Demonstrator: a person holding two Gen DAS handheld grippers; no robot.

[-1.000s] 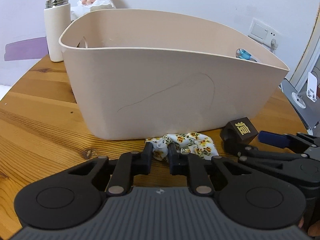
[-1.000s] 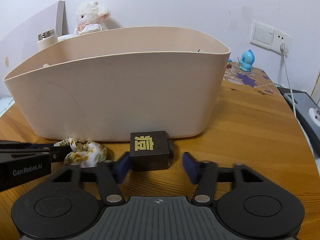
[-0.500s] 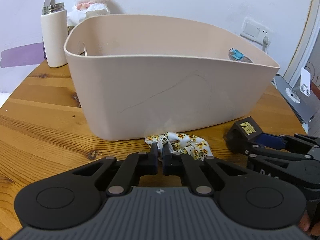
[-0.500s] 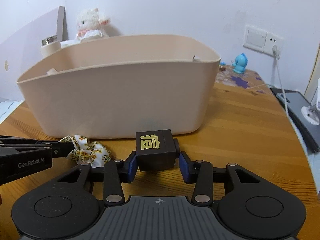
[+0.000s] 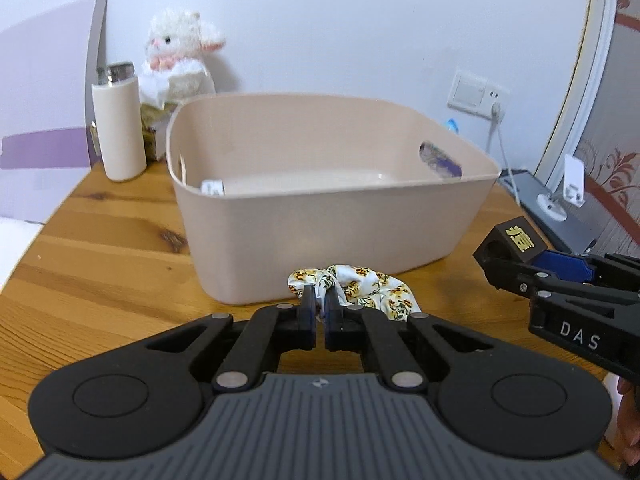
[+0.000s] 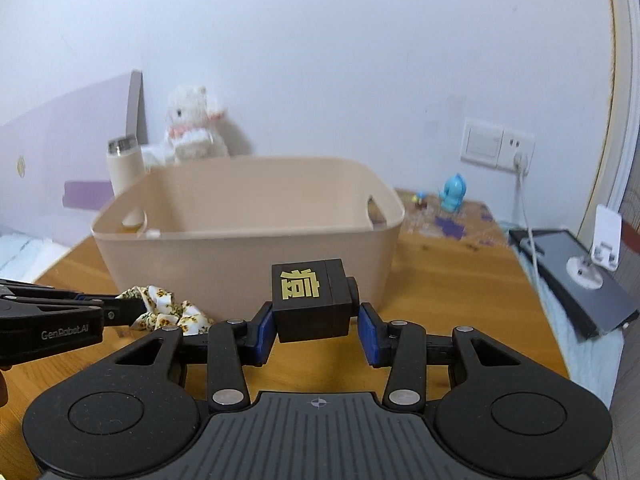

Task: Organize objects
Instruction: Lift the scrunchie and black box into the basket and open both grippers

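Both items gripped, neither yet in the bin [image 5: 328, 240].
Scrunchie [image 5: 356, 286] pinched between left gripper [image 5: 319, 312] fingers, dark cube [image 6: 312, 300] clamped between right gripper [image 6: 316, 330] fingers; bin just ahead, drop-off remaining.

The dark cube [image 6: 312, 300] carries one gold Chinese character on its face; its exact reading is not clear. The left gripper [image 6: 120, 312] has "GenRobot.AI" in white on its side. The right gripper [image 5: 520, 276] shows the letters "DAS" in white.
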